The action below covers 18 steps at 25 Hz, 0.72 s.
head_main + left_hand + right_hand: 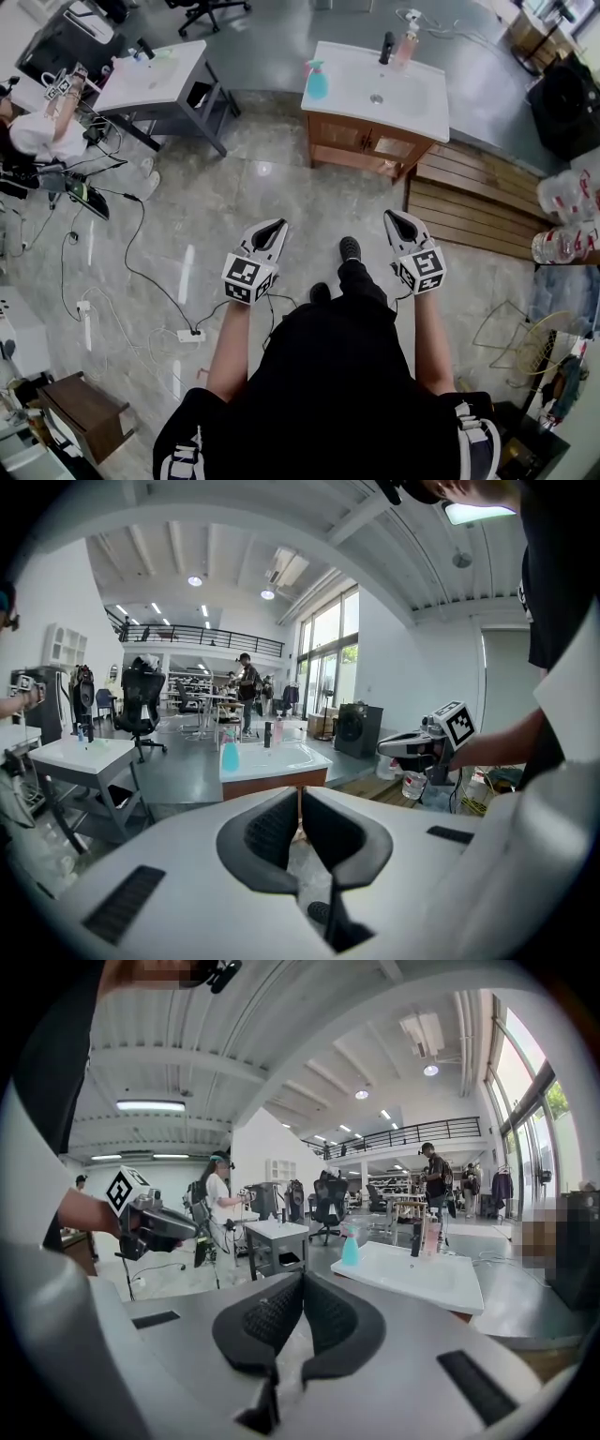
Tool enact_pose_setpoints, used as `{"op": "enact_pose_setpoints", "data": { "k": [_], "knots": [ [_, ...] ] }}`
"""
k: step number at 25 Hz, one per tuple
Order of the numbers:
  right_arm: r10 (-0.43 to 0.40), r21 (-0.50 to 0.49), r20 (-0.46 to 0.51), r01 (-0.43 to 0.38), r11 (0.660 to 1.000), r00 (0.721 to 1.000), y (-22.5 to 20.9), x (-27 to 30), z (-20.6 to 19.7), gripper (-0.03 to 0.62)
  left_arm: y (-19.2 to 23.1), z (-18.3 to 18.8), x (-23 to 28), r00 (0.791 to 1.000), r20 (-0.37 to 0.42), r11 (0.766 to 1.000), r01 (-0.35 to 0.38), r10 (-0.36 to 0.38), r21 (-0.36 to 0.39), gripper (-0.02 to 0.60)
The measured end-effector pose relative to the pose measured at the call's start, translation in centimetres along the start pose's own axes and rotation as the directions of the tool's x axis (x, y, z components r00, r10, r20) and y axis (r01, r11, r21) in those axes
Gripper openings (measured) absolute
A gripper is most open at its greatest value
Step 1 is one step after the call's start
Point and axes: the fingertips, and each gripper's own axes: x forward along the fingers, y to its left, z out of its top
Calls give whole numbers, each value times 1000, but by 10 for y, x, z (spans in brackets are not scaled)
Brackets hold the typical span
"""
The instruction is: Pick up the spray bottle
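A teal spray bottle [316, 82] stands at the left front corner of a white sink counter [412, 103] on a wooden cabinet, well ahead of me across the floor. Both grippers are held out at waist height, far short of it. My left gripper [278, 225] is shut with nothing in it. My right gripper [392, 217] is shut and empty too. In the left gripper view the spray bottle [230, 754] shows small, left of the shut tips of the left gripper [300, 794]. In the right gripper view the spray bottle [350, 1246] is just right of the right gripper [302, 1279].
A black faucet [387, 47] and a pink bottle [407, 42] stand at the counter's back. A grey table [159, 80] is to the left, with a person [37, 131] beside it. Cables and a power strip [190, 335] lie on the floor. Wooden decking [469, 202] and water bottles [562, 197] are on the right.
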Motion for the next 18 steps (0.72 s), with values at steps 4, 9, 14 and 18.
{"op": "enact_pose_setpoints", "data": {
  "k": [4,9,14,18],
  "knots": [
    [19,5,21,-19,1000,1000,-15,23,12,15,12,4,15,1000,-14,1000,-23,23,-14,31],
    [84,6,34,-84,996,996,-32,45,18,16,16,14,40,999,-31,999,-37,37,-21,31],
    [110,1,11,-110,994,994,-60,65,19,17,22,32,67,998,-39,999,-49,48,-15,31],
    [137,-6,-21,-137,991,990,-88,76,13,17,17,50,95,998,-44,999,-54,54,-1,31]
  ]
}}
